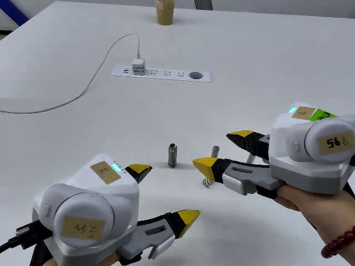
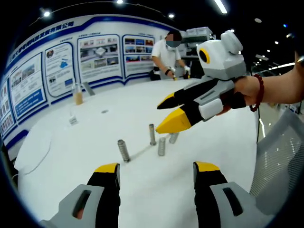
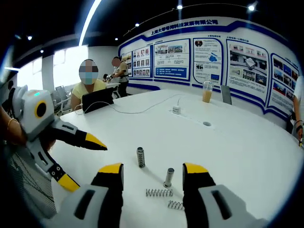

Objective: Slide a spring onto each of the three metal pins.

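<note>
A short metal pin wearing a spring (image 1: 172, 155) (image 2: 123, 150) (image 3: 140, 157) stands upright mid-table. To its right stands a bare pin (image 1: 215, 151) (image 3: 168, 177). In the left gripper view two more upright pins (image 2: 152, 134) (image 2: 162, 146) show beyond the sprung one. A loose spring (image 1: 207, 182) (image 3: 159, 193) lies flat beside the bare pin, and a second loose spring (image 3: 175, 204) lies nearer the right jaw. My right gripper (image 1: 223, 148) (image 3: 153, 168) (image 2: 160, 117) hovers open just right of the bare pin, holding nothing. My left gripper (image 1: 165, 193) (image 2: 156, 167) (image 3: 87, 166) is open and empty, nearer me.
A white power strip (image 1: 162, 73) with a plugged charger (image 1: 138, 66) and its cable (image 1: 83, 91) lies farther back. A tan cup (image 1: 165, 11) stands at the far edge. People sit at the far side of the table in the gripper views.
</note>
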`<move>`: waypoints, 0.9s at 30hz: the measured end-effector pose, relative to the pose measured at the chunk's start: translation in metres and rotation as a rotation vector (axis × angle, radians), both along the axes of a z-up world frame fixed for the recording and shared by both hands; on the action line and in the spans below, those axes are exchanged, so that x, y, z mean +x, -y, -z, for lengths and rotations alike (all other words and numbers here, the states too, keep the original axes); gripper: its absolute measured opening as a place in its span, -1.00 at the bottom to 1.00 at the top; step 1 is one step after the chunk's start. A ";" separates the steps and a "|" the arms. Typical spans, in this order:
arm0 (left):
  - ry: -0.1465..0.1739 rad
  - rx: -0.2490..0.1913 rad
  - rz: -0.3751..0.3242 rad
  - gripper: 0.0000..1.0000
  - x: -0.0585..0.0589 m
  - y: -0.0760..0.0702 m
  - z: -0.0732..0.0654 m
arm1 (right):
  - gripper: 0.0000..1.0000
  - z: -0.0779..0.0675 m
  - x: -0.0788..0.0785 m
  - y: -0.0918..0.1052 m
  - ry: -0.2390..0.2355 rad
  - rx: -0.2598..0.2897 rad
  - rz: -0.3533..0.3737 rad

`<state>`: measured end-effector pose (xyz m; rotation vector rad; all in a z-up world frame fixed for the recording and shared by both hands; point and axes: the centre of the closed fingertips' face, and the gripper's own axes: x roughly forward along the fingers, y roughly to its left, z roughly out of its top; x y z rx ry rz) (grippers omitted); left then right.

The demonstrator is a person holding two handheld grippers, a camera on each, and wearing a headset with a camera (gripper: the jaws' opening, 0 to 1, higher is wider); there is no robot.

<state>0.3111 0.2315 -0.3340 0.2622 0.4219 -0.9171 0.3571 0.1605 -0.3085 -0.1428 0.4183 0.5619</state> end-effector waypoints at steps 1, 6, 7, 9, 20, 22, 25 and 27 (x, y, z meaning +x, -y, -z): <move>0.003 0.006 0.004 0.27 0.001 0.001 0.000 | 0.03 0.000 -0.002 0.003 -0.001 -0.002 0.003; 0.011 0.017 0.016 0.25 0.004 0.004 0.001 | 0.07 0.000 -0.011 0.016 -0.008 0.004 0.024; 0.011 0.018 0.018 0.24 0.005 0.005 0.001 | 0.07 0.001 -0.012 0.018 -0.010 0.004 0.027; 0.012 0.018 0.024 0.23 0.006 0.007 0.001 | 0.09 0.002 -0.016 0.024 -0.014 0.008 0.037; 0.004 0.039 0.042 0.06 0.016 0.021 0.009 | 0.19 0.010 -0.029 0.046 -0.033 0.017 0.082; -0.005 0.037 0.043 0.06 0.019 0.025 0.012 | 0.19 0.011 -0.032 0.050 -0.034 0.023 0.091; -0.018 0.038 0.042 0.03 0.023 0.029 0.017 | 0.20 0.012 -0.035 0.054 -0.033 0.034 0.099; -0.032 0.029 0.045 -0.01 0.025 0.032 0.019 | 0.21 0.014 -0.037 0.056 -0.031 0.043 0.100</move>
